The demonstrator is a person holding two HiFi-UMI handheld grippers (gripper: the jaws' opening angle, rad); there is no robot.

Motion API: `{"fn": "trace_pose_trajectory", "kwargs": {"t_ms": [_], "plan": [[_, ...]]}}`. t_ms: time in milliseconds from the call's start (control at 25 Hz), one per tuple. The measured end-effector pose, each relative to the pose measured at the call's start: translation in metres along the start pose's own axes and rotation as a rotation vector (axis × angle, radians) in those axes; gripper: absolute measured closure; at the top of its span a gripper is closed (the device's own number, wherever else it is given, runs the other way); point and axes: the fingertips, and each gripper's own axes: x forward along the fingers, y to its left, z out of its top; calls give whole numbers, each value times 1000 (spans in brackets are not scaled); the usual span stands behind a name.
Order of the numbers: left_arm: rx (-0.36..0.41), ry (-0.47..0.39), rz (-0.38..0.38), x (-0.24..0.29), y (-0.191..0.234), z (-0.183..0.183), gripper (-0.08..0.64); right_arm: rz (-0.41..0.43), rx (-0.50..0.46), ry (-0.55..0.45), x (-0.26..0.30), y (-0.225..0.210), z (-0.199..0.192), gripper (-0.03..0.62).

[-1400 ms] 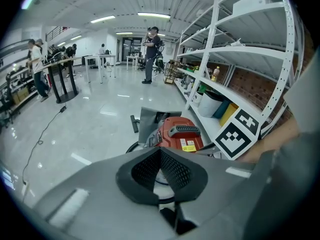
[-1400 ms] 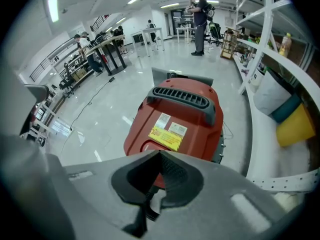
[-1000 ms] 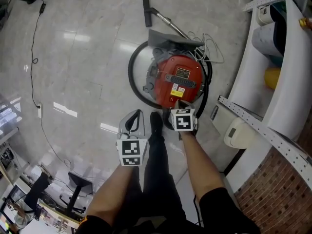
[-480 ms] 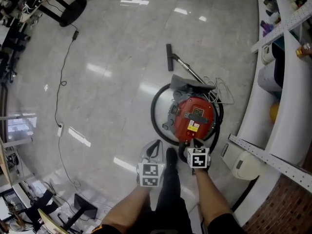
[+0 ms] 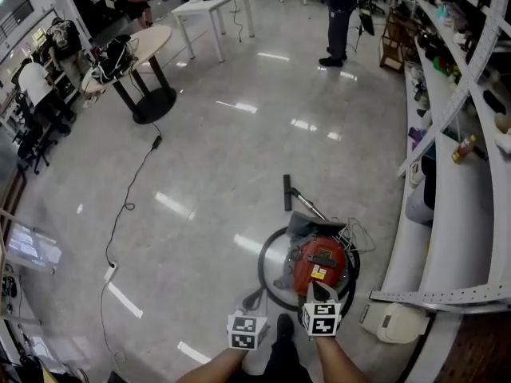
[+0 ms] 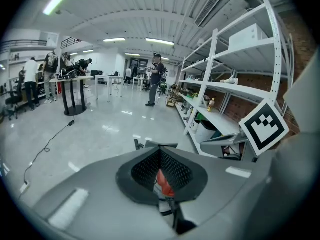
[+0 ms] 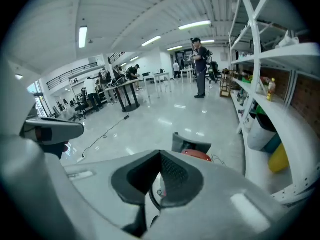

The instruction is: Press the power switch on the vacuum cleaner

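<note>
The vacuum cleaner [image 5: 318,263] is a round red canister on the floor, ringed by a black hose [image 5: 265,271]. Its wand ends in a black nozzle [image 5: 287,191]. My right gripper [image 5: 313,289] hangs over the canister's near edge, jaws shut on nothing. My left gripper [image 5: 256,295] is to the left of the canister, over the hose, also shut and empty. In the left gripper view, the left gripper [image 6: 160,152] shows a sliver of the red canister [image 6: 162,184] through its jaw gap. In the right gripper view, the right gripper [image 7: 161,157] points at the canister's top [image 7: 196,155]. I cannot make out the power switch.
White shelving [image 5: 451,214] runs along the right, with a white box [image 5: 390,324] at its foot. A power cable [image 5: 128,206] trails across the shiny floor at left. A round black table [image 5: 150,50], white tables [image 5: 214,0] and a standing person [image 5: 338,14] are far off.
The head view has lifted and widened, so the vacuum cleaner now looks smaller and lower. Both grippers keep their places beside the canister's near edge.
</note>
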Motion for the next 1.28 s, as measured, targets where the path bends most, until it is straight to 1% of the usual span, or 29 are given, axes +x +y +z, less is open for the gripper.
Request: {"fn": "trace_pose_trajectory", "kwargs": {"t_ms": [120,200,480,640,800,920,1160,1280], "plan": [[13,-40,1,-30,6,13,546,-3,-17,-87,-31,21,24,600],[22,-68,-2,-51,8,17,546,-3,-32,-132,-53,37,29,600],[34,-147,-27,-133,9,16,546,23,-64,-239,-124,106,26,600],[35,-174,-54,-182,12,0,546,23,-79,-274,-158,147,13,600],[29,-206,-69,-219,22,-5,546,11,-104,-330,-187,178,18,600],[28,-217,-81,-251,24,-16,546,1,-107,-350,-214,200,6,600],[60,-242,-130,-301,22,-39,546,-16,-106,-375,-256,238,-29,600],[74,-263,-158,-318,15,-42,546,-26,-102,-378,-271,249,-42,600]]}}
